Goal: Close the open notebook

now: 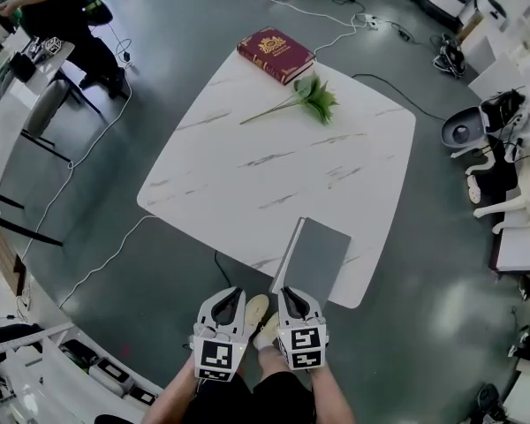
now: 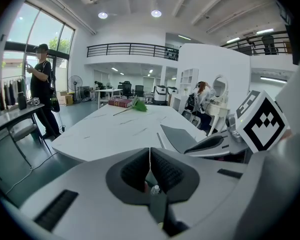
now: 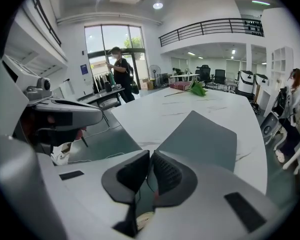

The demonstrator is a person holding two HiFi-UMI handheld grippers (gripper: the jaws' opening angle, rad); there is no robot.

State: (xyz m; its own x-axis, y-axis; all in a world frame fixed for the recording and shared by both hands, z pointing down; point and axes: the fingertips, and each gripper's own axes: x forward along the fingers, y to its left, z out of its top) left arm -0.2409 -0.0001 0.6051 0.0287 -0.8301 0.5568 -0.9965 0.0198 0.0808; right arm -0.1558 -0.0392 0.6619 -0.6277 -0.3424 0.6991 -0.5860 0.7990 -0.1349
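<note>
The grey notebook (image 1: 314,256) lies flat with its cover down at the near right edge of the white marble table (image 1: 238,179). It also shows in the left gripper view (image 2: 182,138) and the right gripper view (image 3: 202,136). My left gripper (image 1: 223,295) hangs below the table's near edge, jaws shut with nothing between them (image 2: 150,151). Beside it, my right gripper (image 1: 298,293) sits just short of the notebook's near end, also shut and empty (image 3: 150,155). Neither touches the notebook.
A red hardcover book (image 1: 276,55) lies at the table's far corner, with a green leafy sprig (image 1: 309,98) beside it. A person (image 1: 57,11) stands by a desk and chair (image 1: 44,104) at far left. Cables (image 1: 88,148) run over the floor.
</note>
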